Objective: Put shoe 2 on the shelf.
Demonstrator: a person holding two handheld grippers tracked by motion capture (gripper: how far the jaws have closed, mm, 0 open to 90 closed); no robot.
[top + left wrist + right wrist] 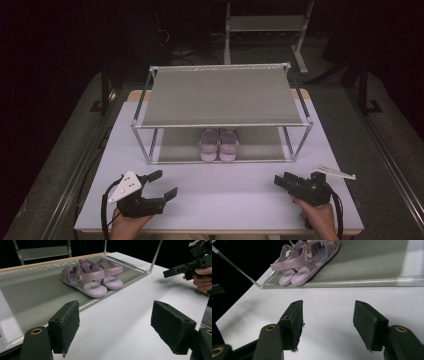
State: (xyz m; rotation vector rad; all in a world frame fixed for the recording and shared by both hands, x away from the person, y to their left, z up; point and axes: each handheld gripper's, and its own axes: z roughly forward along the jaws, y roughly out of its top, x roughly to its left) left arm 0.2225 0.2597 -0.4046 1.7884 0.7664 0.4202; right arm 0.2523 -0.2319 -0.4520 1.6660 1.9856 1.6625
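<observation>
A pair of lilac sandals (219, 145) stands side by side on the lower shelf of a two-tier metal rack (220, 95), toes toward the front. My left gripper (167, 182) rests near the table's front left, open, with its jaws wide apart and nothing between them. In the left gripper view the sandals (91, 277) lie ahead on the grey shelf (30, 295), well beyond the gripper (115, 325). My right gripper (280, 181) sits at the front right, open and empty. In the right gripper view it (328, 320) points over bare table toward the sandals (304, 260).
The rack stands in the middle of the white table (225, 200), its front rail facing me. Bare tabletop lies between the rack and both grippers. A second metal frame (265, 25) stands on the floor behind the table. Dark surroundings lie beyond the table edges.
</observation>
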